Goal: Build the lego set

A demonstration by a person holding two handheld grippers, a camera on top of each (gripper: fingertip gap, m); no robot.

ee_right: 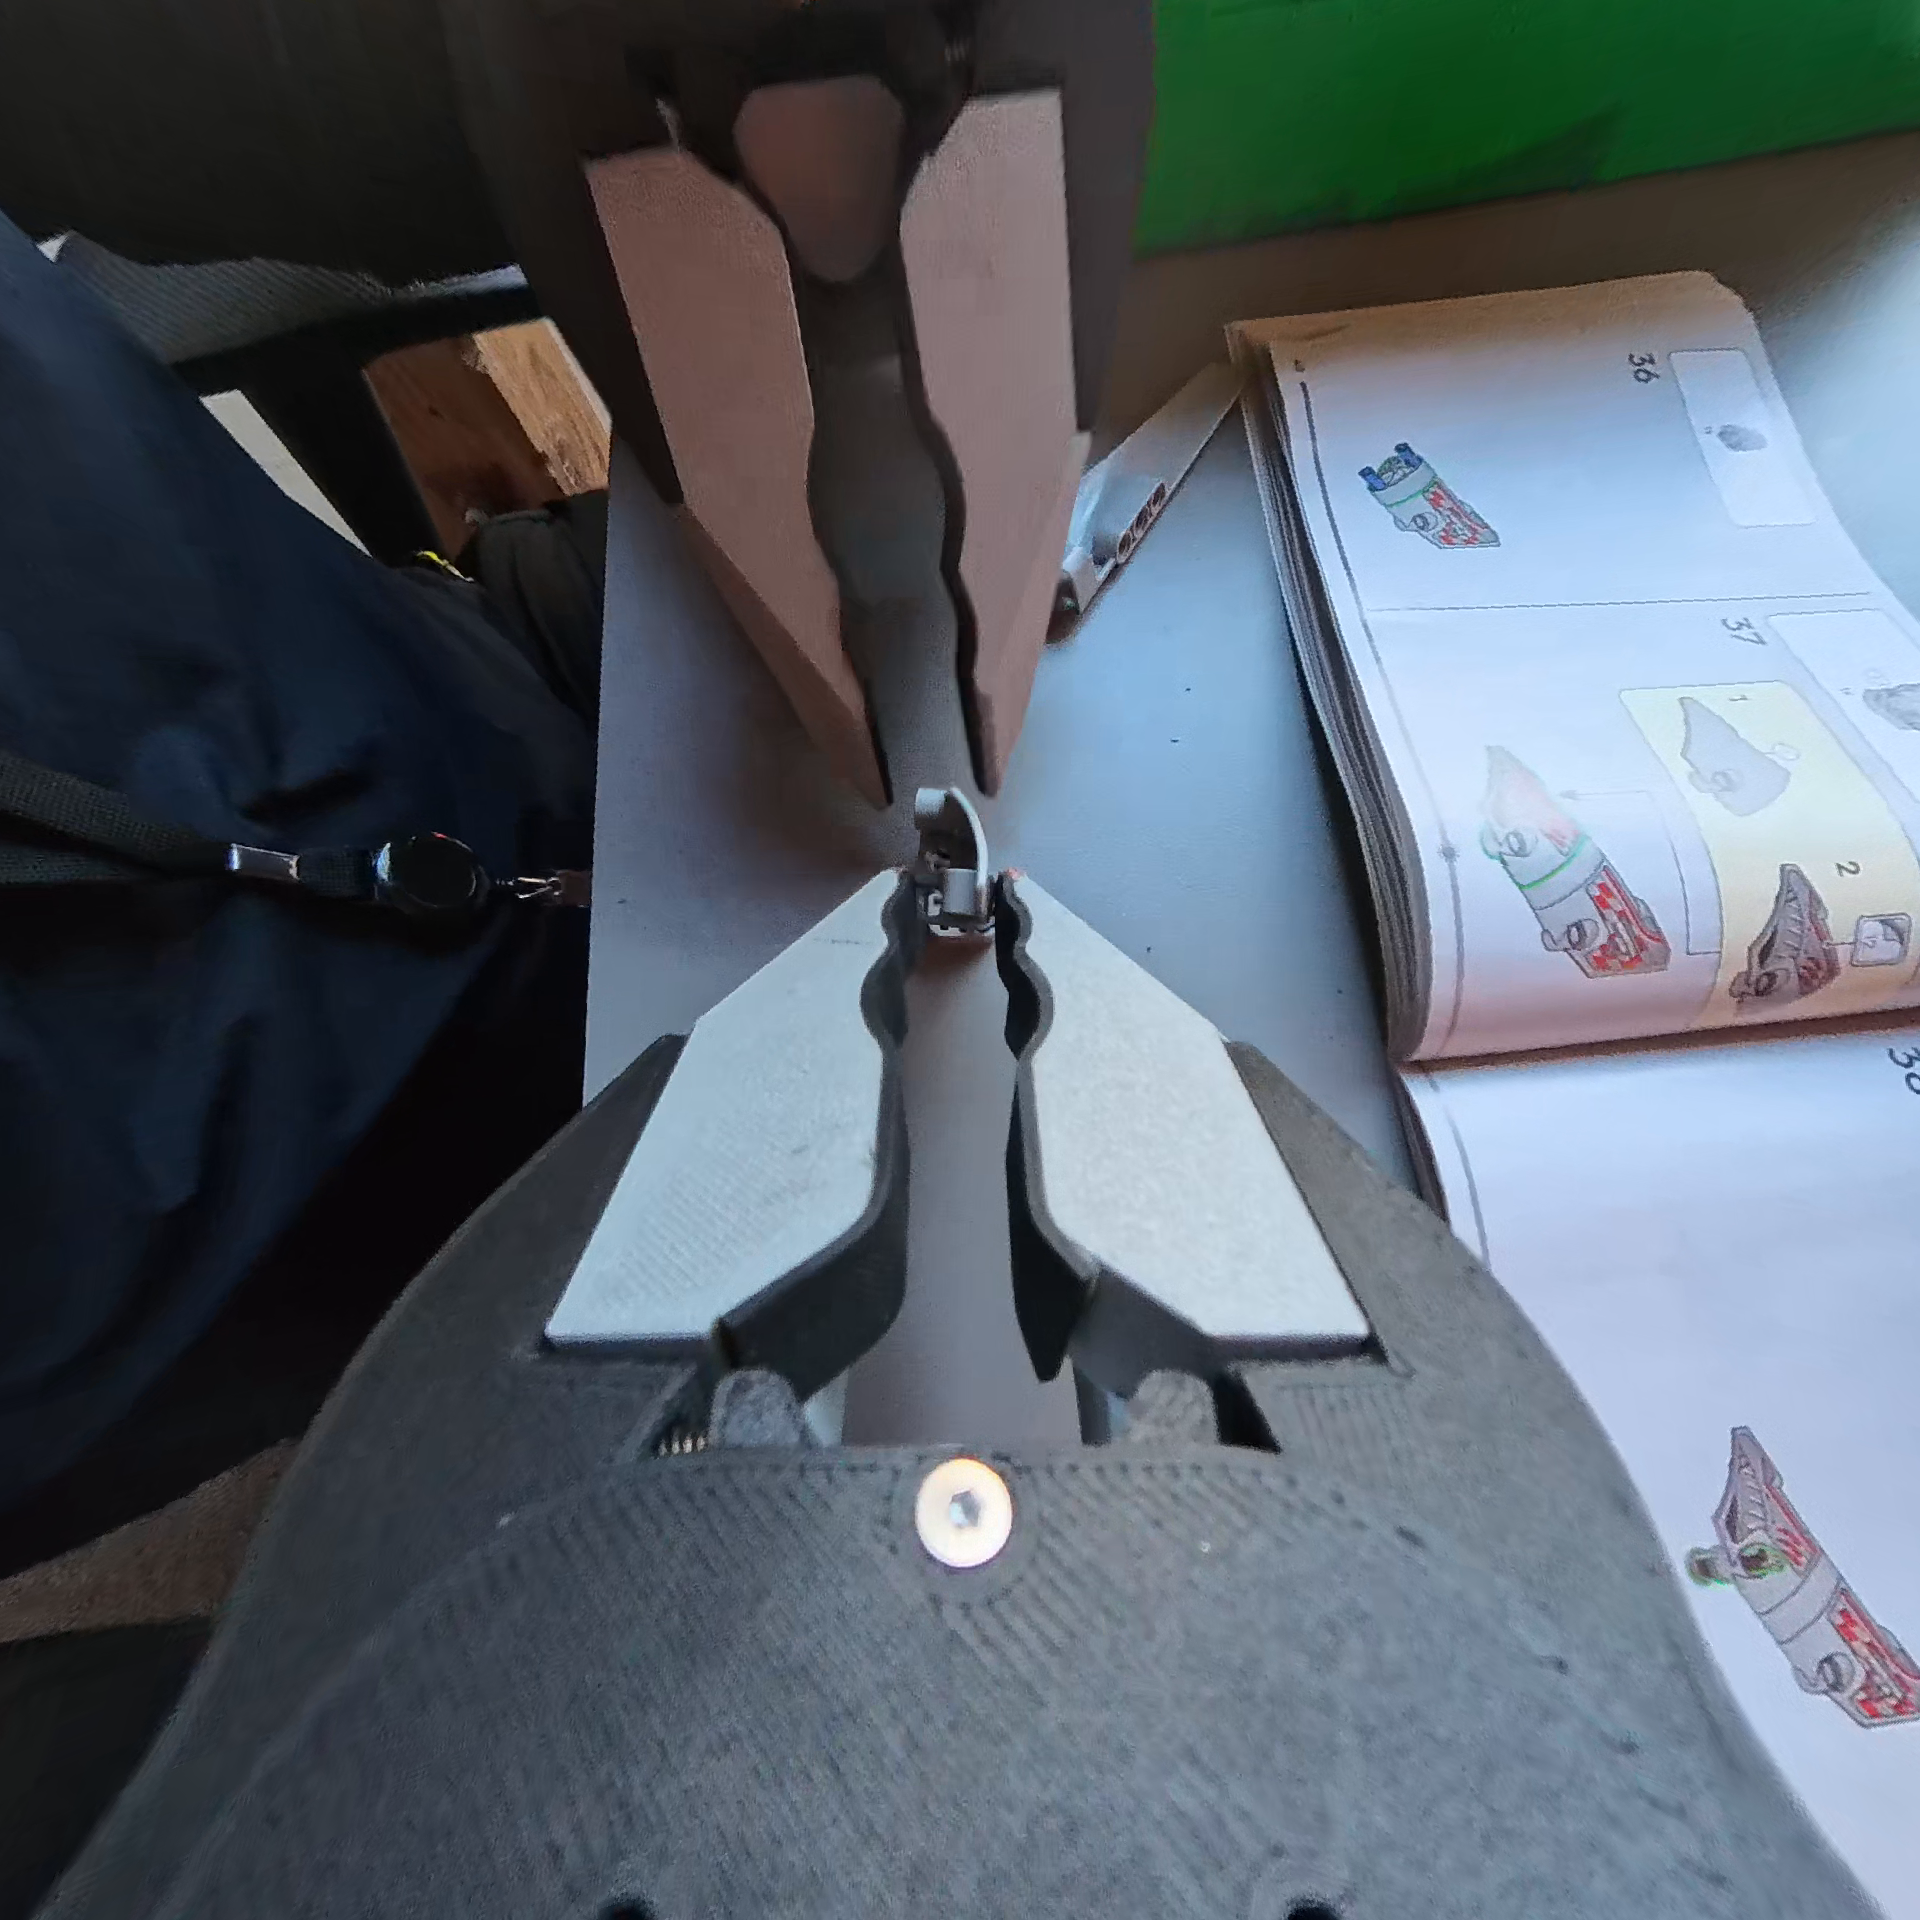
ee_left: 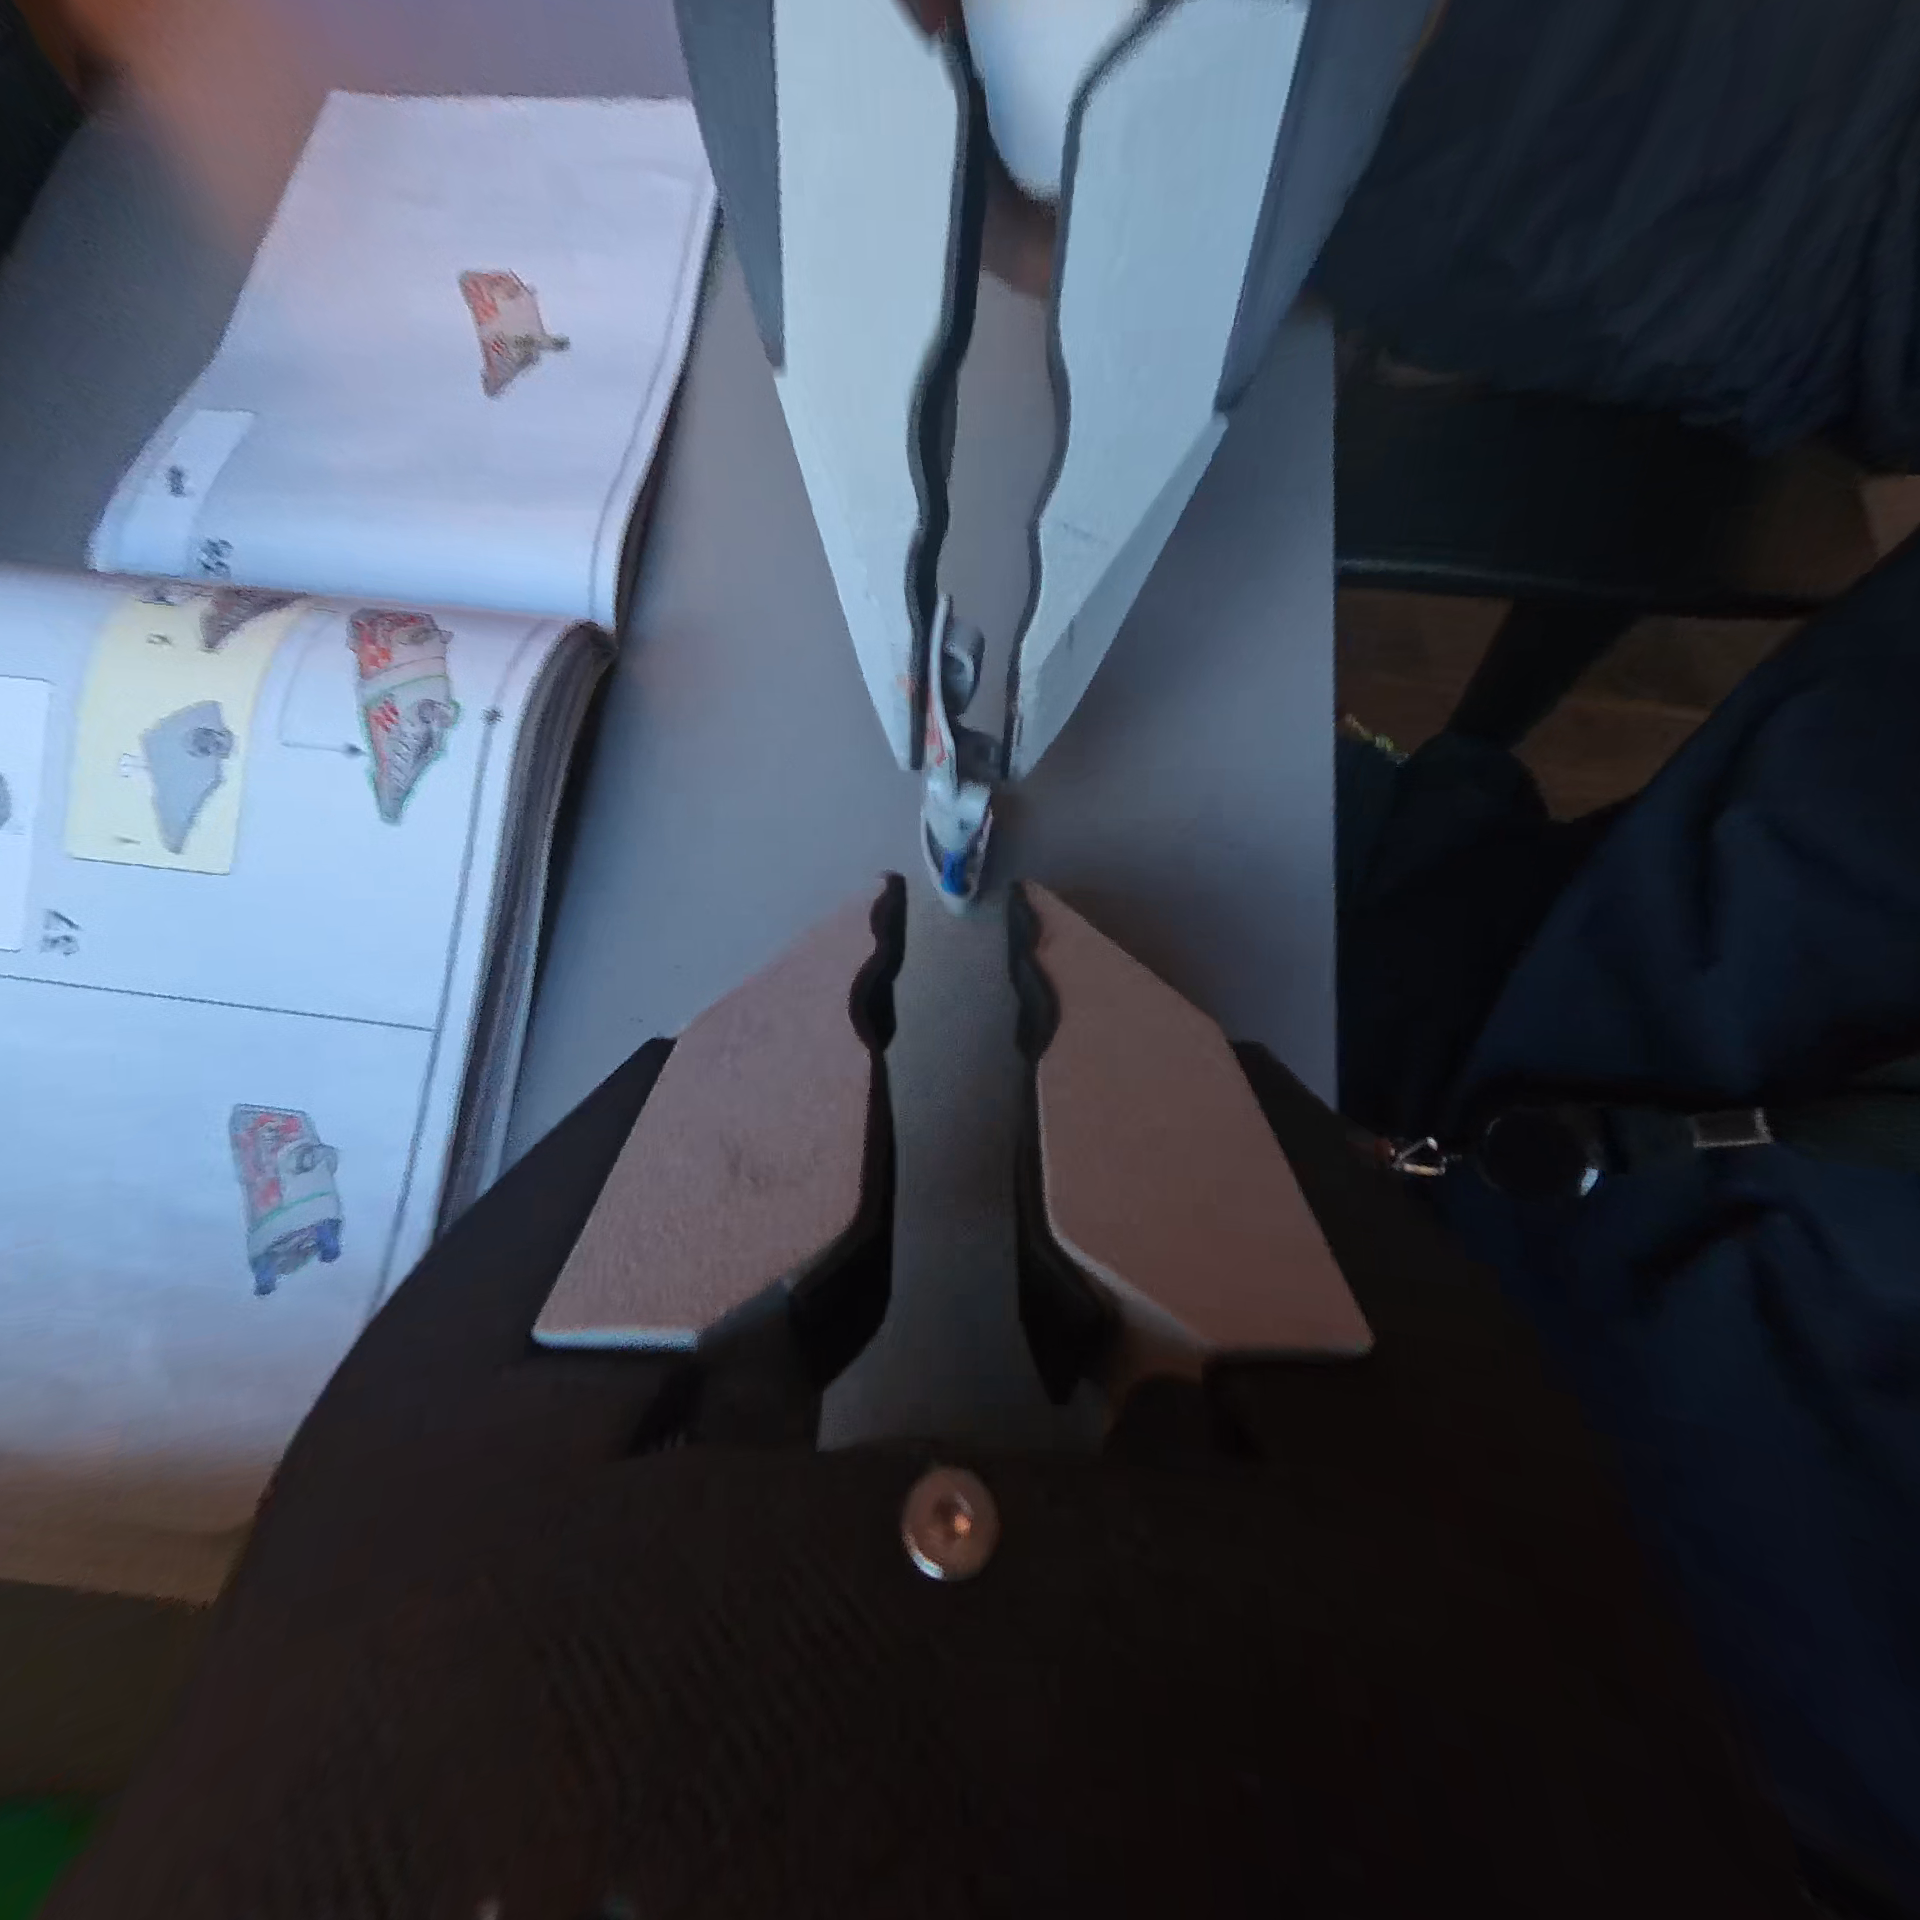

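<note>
Right gripper (ee_right: 954,883) clamped on small grey lego piece (ee_right: 951,868) at fingertips — piece held above grey table (ee_right: 1143,727), part sticking out past tips. Same piece (ee_left: 961,831) seen edge-on in left view, with white and blue bits.

Left gripper (ee_left: 956,894) faces it tip to tip, jaws parted by narrow gap, nothing held — tips just short of piece.

Open manual (ee_right: 1621,675) beside grippers on table. Green box (ee_right: 1507,104) behind manual.

Off my table's (ee_right: 1195,727) edge lies dark blue fabric (ee_right: 260,675) with a black strap and badge reel (ee_right: 426,871); a green surface (ee_right: 1507,104) sits beyond.
</note>
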